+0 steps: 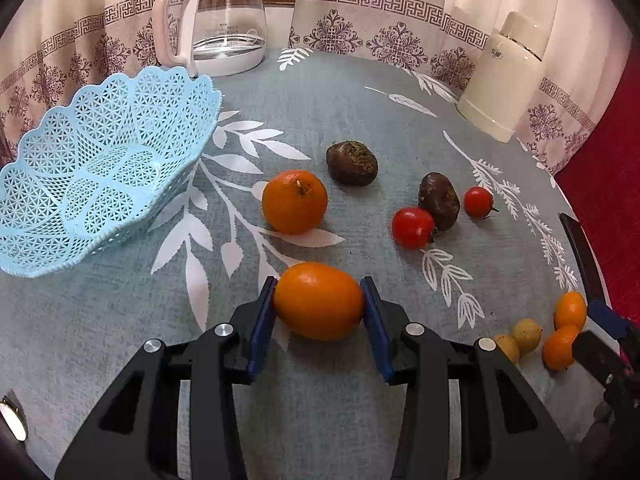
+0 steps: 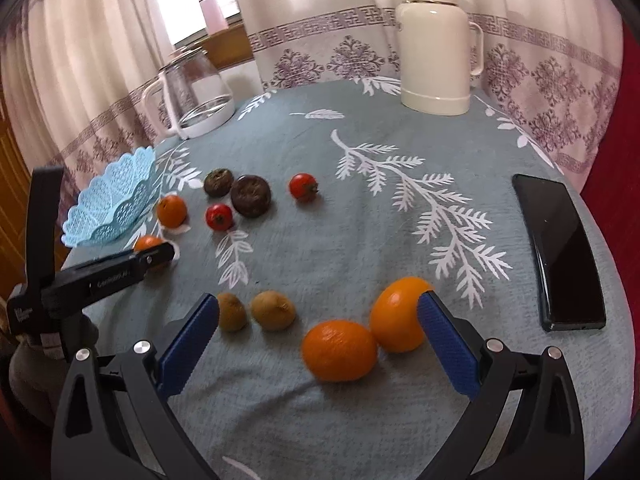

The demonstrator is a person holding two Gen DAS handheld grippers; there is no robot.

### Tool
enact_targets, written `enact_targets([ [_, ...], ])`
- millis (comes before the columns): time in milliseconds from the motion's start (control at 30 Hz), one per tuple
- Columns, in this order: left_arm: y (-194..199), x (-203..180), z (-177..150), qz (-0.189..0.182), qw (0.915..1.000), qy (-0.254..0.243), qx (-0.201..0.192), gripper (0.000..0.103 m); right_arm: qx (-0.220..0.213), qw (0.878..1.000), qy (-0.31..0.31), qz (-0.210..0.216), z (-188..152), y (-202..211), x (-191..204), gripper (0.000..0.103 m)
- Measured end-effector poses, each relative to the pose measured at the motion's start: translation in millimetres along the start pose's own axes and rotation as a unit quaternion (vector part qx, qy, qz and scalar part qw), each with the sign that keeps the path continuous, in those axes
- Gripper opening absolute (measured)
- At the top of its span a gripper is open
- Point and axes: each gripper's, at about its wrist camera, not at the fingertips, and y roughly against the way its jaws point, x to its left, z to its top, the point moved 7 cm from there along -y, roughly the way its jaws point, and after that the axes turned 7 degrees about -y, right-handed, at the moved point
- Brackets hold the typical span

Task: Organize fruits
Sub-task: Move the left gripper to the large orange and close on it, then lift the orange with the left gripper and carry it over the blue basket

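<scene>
Left gripper (image 1: 319, 300) has its blue pads pressed on both ends of an oval kumquat (image 1: 319, 301), low centre of the left wrist view, just above the grey cloth (image 1: 320, 112). Blue basket (image 1: 100, 168) sits empty at left, tilted. Beyond the kumquat: a mandarin (image 1: 295, 201), two brown fruits (image 1: 352, 162), two tomatoes (image 1: 413, 227). Over to the right gripper (image 2: 318, 330): fingers spread wide, gripping nothing, straddling two orange fruits (image 2: 339, 350) that touch each other and two small yellow-brown ones (image 2: 273, 310) lower centre. Phone (image 2: 560, 252) lies at right, cream flask (image 2: 434, 40) top, glass kettle (image 2: 196, 92) upper left.
</scene>
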Motion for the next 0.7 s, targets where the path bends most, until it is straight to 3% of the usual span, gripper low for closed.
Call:
enact_targets([
  [167,10.4,3.6,2.3,0.008,0.9999,0.0,-0.013,0.043,0.001,1.0,0.012,-0.001,-4.6,4.2,5.2,0.098],
  [467,35.5,10.4,12.5,0.014,0.9991,-0.001,-0.041,0.043,-0.013,0.998,-0.045,-0.042,2.7,15.4,-42.4,0.097],
  [600,41.7,8.4,16.0,0.016,0.9987,-0.003,-0.049,0.043,-0.003,0.996,-0.065,-0.055,8.6,8.2,-56.5,0.088],
  [700,45.7,9.6,16.7,0.021,0.9983,-0.004,-0.054,0.043,0.018,0.996,-0.076,-0.05,12.1,-6.0,-58.9,0.074],
])
